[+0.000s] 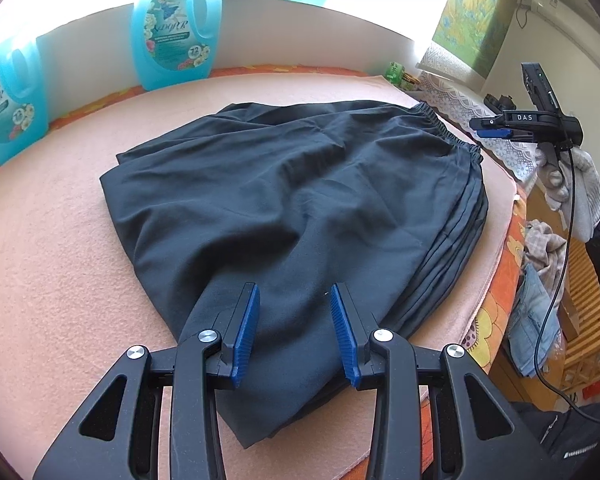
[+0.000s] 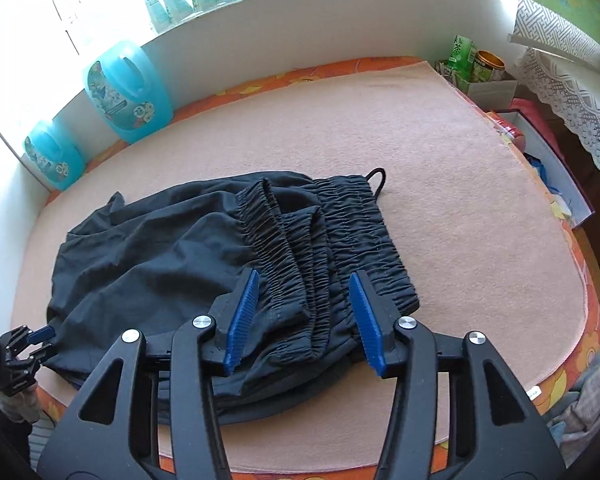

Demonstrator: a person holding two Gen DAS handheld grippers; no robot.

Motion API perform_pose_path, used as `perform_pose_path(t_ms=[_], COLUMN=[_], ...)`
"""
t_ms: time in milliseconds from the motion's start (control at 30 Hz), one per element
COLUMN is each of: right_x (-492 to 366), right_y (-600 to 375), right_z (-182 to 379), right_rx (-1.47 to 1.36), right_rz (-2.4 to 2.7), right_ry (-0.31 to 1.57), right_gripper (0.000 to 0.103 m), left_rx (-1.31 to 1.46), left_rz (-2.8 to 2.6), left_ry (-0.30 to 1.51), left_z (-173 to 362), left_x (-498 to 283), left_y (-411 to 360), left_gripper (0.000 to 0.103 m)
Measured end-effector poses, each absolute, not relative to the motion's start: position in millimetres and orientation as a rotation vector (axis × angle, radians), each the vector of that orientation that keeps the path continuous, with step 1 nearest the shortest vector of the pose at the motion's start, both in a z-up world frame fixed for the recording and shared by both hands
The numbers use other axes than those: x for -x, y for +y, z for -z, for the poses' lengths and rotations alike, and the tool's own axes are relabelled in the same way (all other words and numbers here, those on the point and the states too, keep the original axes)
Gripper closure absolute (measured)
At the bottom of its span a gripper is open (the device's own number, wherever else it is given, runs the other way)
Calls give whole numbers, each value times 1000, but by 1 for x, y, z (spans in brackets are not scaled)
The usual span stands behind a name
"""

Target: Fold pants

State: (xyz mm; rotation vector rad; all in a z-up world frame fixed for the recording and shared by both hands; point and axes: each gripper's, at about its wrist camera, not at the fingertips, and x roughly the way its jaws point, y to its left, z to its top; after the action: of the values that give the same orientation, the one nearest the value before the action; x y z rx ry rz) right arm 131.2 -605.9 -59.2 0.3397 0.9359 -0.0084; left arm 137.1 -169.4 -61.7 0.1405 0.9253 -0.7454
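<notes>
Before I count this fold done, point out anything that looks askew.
The elastic waistband of the dark pants is bunched: loose folds stick up instead of lying flat. A black drawstring loop pokes out at its far corner.

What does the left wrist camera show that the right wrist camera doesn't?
Only the left wrist view shows a white-gloved hand holding the right gripper beside the table, and faded denim clothes below the edge. Only the right wrist view shows the gathered elastic waistband, its black drawstring loop and a green tea carton. Both show the dark folded pants on the pink blanket and turquoise detergent jugs.
</notes>
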Motion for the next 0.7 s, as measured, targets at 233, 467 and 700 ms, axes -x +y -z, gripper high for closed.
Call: perform_pose_path(t_ms=[233,467,700], right_x=[-151,-135,-112], right_y=[-593,-583,-593], right_z=[84,72,61], right_rx=[-293,-298,-236], right_rz=[70,25,128], right_ry=[1009,952,952], right_gripper=[66,97,98], left_rx=[-163,-120,-102], left_rz=[753,713,648], left_ry=[921,908,872], left_z=[63,56,44], left_x=[-130,-130,-125], left_y=[-172,-150,-118], left_gripper=[68,68,68])
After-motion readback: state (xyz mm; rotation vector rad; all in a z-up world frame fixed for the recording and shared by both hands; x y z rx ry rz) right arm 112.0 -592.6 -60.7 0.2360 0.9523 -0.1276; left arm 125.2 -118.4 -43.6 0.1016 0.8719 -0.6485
